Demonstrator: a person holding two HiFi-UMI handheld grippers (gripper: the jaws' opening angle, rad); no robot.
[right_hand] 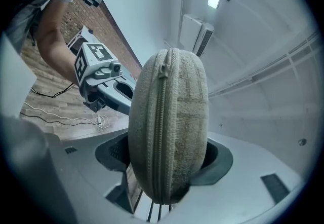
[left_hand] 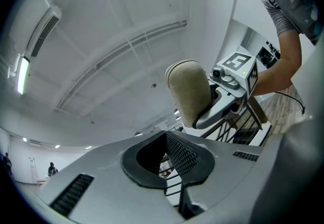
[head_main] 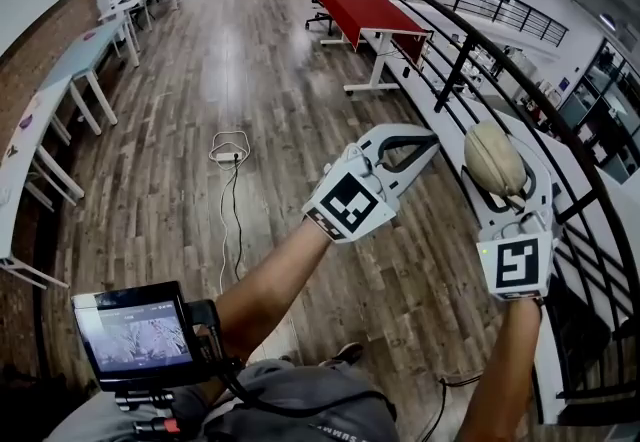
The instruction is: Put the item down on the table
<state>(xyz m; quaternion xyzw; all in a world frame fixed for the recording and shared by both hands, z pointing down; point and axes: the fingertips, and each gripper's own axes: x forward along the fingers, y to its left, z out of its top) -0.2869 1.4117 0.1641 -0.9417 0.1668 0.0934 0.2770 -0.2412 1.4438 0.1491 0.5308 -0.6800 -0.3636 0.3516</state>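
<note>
A beige oval zip pouch [head_main: 494,158] is held up in the air over the wooden floor, with my right gripper [head_main: 505,192] shut on it. In the right gripper view the pouch [right_hand: 169,126] stands on edge between the jaws, zip towards the camera. My left gripper [head_main: 428,140] hovers just left of it, jaws together with nothing between them. The left gripper view shows the pouch [left_hand: 190,91] in the right gripper [left_hand: 223,101] against the ceiling. The left gripper [right_hand: 109,86] also shows in the right gripper view. No table lies under either gripper.
A black railing [head_main: 470,50] runs along the right. A red table [head_main: 370,10] stands far ahead, and white tables [head_main: 60,100] line the left wall. A power strip with its cable [head_main: 230,152] lies on the floor. A small monitor [head_main: 135,335] sits at my lower left.
</note>
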